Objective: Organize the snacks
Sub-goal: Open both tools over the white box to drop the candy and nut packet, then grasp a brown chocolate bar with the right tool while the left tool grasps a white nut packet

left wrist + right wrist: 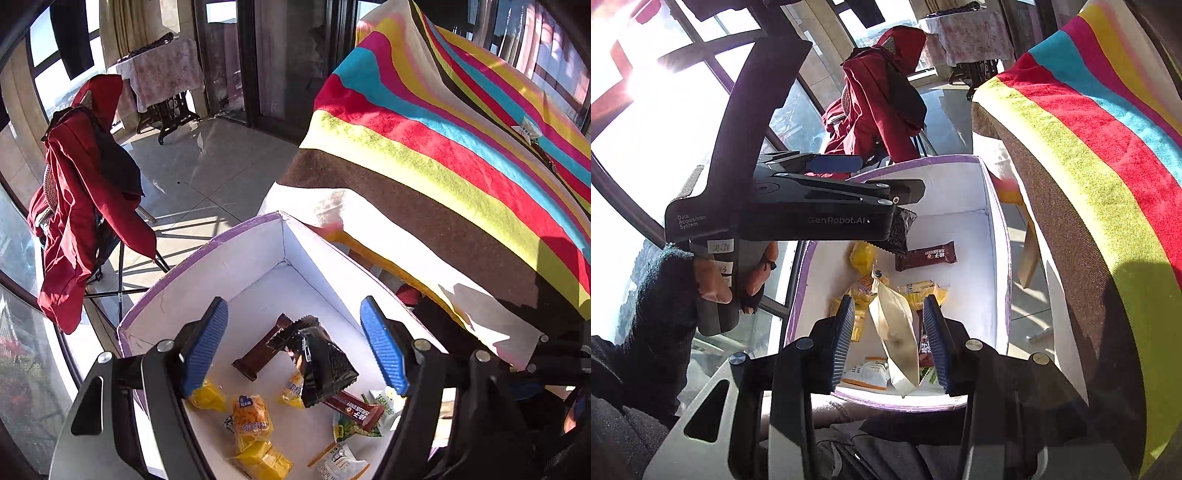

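Note:
A white box with a purple rim (240,266) holds several snacks: brown bars (258,354), yellow packets (253,417) and a white-and-orange packet (338,461). My left gripper (295,345) hangs over the box with its blue pads wide apart. A black packet (325,365) lies tilted between and below them, touching neither pad. In the right wrist view my right gripper (890,343) is over the near end of the box (960,192). A cream packet (894,325) stands slanted between its pads, and neither pad presses on it.
A striped towel (443,129) drapes over furniture just right of the box. A red jacket (81,206) hangs on a chair to the left, by the windows. A gloved hand (713,280) holds the left gripper. Tiled floor (207,166) lies beyond.

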A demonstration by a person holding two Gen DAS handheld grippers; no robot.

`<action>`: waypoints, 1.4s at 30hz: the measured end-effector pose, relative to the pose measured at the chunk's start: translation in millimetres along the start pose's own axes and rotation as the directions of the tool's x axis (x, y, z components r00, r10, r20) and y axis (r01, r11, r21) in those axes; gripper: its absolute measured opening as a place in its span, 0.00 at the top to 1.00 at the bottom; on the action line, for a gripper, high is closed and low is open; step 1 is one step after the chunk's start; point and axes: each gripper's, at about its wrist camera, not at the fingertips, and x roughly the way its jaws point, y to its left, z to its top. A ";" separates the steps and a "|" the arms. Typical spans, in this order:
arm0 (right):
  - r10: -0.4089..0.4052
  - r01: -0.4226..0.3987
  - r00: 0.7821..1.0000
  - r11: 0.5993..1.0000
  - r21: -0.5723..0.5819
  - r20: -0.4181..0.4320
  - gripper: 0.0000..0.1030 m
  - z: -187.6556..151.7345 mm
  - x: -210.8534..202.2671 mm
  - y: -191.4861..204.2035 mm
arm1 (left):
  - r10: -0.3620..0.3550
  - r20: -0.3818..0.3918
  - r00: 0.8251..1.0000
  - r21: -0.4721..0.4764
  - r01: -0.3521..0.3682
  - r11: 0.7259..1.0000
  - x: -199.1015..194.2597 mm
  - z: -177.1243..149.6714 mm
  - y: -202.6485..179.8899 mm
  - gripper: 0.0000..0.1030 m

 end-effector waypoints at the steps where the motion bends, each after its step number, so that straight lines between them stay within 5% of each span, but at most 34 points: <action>1: 0.002 -0.002 1.000 1.000 0.018 0.023 0.35 0.4 -5.5 -3.1 | 0.046 0.007 0.999 -0.018 -0.045 0.999 -0.3 0.6 2.6 0.06; 7: -0.029 0.026 0.989 0.999 0.021 0.147 0.35 -7.3 -67.0 -16.9 | 0.060 0.025 0.998 -0.119 -0.056 0.991 -5.8 16.8 4.6 0.03; 13: -0.146 0.137 0.942 0.989 0.052 0.303 0.18 -44.9 -148.1 -41.2 | -0.061 0.130 0.990 -0.088 0.073 0.993 -22.4 55.7 -59.7 0.03; 19: -0.352 0.277 0.855 0.931 0.238 0.382 0.16 -84.6 -211.2 -91.1 | -0.252 0.151 0.956 0.175 0.225 0.959 -26.9 93.0 -189.3 0.02; 24: -0.575 0.405 0.750 0.790 0.461 0.327 0.16 -114.1 -240.6 -161.0 | -0.316 0.062 0.947 0.387 0.269 0.882 5.9 114.6 -320.1 0.02; 26: -0.625 0.432 0.728 0.737 0.519 0.281 0.16 -124.0 -251.2 -186.7 | -0.340 0.042 0.940 0.416 0.293 0.861 21.0 123.0 -359.5 0.02; 32: -0.688 0.479 0.707 0.638 0.603 0.166 0.16 -135.9 -278.7 -256.8 | -0.370 0.021 0.929 0.391 0.333 0.858 57.2 163.0 -426.3 0.02; 42: -0.698 0.517 0.710 0.610 0.601 0.098 0.16 -80.4 -279.4 -354.2 | -0.410 -0.042 0.911 0.327 0.401 0.856 75.8 168.2 -420.3 0.02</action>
